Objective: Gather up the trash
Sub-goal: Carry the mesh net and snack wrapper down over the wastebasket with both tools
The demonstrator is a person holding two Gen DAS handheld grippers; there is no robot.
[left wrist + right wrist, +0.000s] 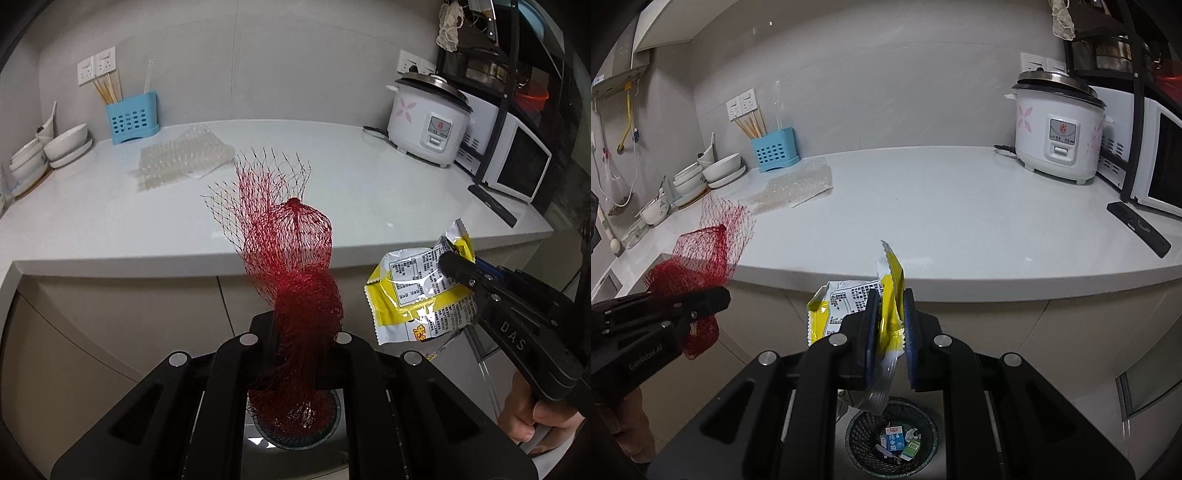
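Note:
My left gripper [306, 332] is shut on a red mesh net bag [291, 258], held in front of the counter edge; it also shows in the right wrist view [698, 254]. My right gripper [890, 325] is shut on a yellow and silver snack wrapper [849, 302], also seen in the left wrist view [421, 291]. A dark mesh waste bin [857, 432] with small cartons inside stands on the floor below both grippers. A sheet of clear bubble wrap [184, 158] lies on the white counter [351, 206].
A blue utensil holder [133, 118] and stacked white bowls [66, 144] stand at the back left. A white rice cooker [428, 122], a microwave [517, 162] and a black rack are at the right. A black bar [1137, 229] lies near the microwave.

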